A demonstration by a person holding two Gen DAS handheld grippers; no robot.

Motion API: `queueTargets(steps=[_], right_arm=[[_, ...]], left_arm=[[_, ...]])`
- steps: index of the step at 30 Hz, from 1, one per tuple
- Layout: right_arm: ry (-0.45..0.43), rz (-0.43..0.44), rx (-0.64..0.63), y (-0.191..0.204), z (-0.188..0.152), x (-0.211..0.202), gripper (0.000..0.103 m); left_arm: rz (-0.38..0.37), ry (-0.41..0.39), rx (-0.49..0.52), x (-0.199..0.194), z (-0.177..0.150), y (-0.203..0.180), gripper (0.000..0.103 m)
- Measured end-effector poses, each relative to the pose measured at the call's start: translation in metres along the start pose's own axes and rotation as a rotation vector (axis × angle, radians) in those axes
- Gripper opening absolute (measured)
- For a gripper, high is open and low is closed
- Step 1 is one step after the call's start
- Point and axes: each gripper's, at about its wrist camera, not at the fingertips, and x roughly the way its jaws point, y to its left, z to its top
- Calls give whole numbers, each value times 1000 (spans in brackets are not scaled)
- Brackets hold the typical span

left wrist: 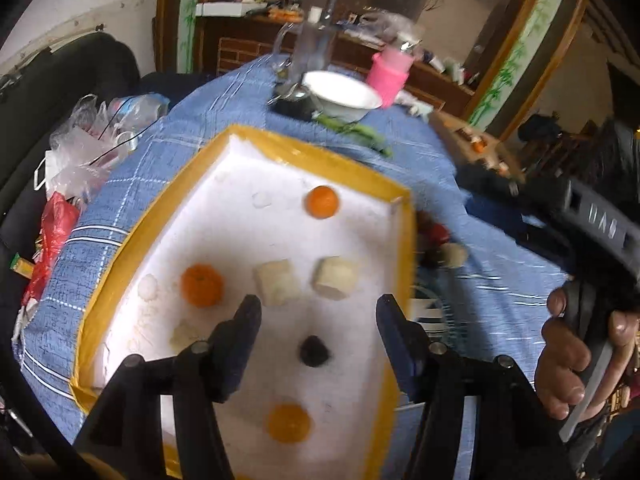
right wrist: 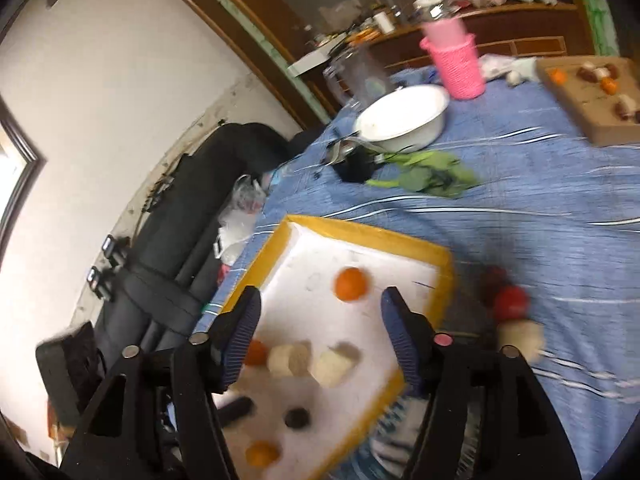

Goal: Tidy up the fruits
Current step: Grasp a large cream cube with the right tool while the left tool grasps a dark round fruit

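Left tool [left wrist: 318, 320] spread wide, empty, over white foam tray [left wrist: 240, 152] at frame centre; right tool [right wrist: 320, 312] likewise agape, empty. Tray holds oranges [left wrist: 202, 285], pale chunks [left wrist: 335, 278], dark fruit [left wrist: 315, 351]; red fruit [right wrist: 511, 303] and pale piece [right wrist: 520, 338] loose on blue-clothed surface [right wrist: 540, 200], right of tray. Risk: round fruit rolling off if nudged; motion blur suggests fast moves, likely misgrip.
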Motion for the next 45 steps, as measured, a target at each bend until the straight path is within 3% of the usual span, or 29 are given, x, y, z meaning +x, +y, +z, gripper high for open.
queueTargets(steps=[5,13,22,26,32,40,45], right_arm=[[-17,-71,51,-40,-16,-41,65],[16,-143,169,-95,-30,-38,64],[83,-223,174,-104,-32,17,48],[86,-205,185,-108,-33,23,32],[12,-158,228,-116,-35,-4,31],[-87,-262,288,-136,-31,-38,31],[-122,-282,313,-144,-30,-54,31]], left_arm=[[-36,-19,66,-10,-5,-34,63],[-47,9,113,-6,-11,-63,62],[-11,35,102,-4,-18,-65,63],[-14,54,110,1,-18,-71,63],[-6,61,158,10,-13,-95,63],[-24,145,201,51,5,-123,62],[13,206,205,93,29,-140,59]])
